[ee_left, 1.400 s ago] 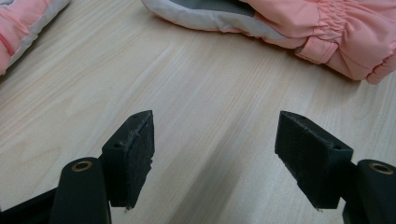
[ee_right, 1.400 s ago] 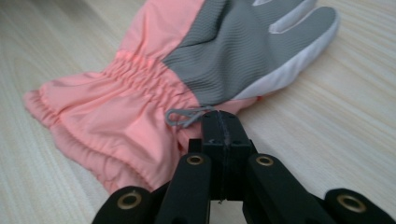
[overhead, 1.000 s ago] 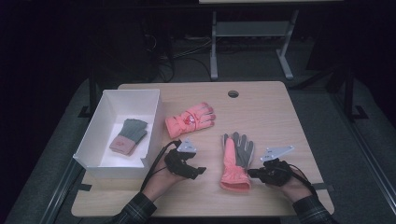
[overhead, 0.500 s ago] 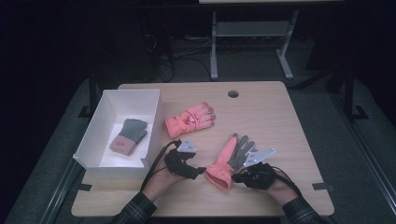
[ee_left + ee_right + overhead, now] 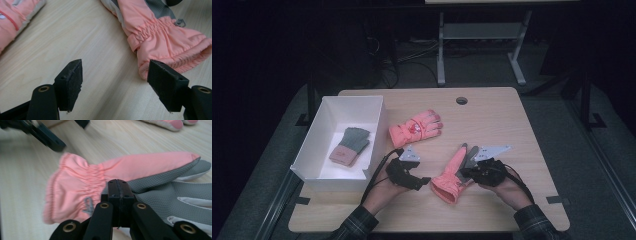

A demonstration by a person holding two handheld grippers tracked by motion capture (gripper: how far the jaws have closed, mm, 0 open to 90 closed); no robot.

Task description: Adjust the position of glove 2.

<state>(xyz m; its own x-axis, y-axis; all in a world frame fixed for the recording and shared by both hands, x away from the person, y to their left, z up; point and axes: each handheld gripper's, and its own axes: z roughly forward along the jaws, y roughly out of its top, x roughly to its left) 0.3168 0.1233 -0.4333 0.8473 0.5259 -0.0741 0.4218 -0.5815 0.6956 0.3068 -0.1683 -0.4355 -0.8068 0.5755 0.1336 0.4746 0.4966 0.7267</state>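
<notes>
A pink and grey glove (image 5: pixel 451 176) lies slanted on the wooden table between my hands, cuff toward the near edge. My right gripper (image 5: pixel 466 173) is shut on its grey palm side near the wrist (image 5: pixel 150 182); in the right gripper view the jaws (image 5: pixel 118 187) are pressed together against the fabric. My left gripper (image 5: pixel 419 182) stands open just left of the cuff. In the left gripper view its jaws (image 5: pixel 116 85) are spread over bare wood, the right one just in front of the cuff (image 5: pixel 170 42).
A second pink glove (image 5: pixel 416 128) lies farther back, beside a white box (image 5: pixel 319 127) at the left. The box holds a grey and pink glove (image 5: pixel 350 146). A cable hole (image 5: pixel 461 100) sits near the table's far edge.
My right hand has moved left, dragging the glove with it; the glove has swung from nearly straight to slanted, its cuff now closer to the left gripper. The left hand has stayed put.
</notes>
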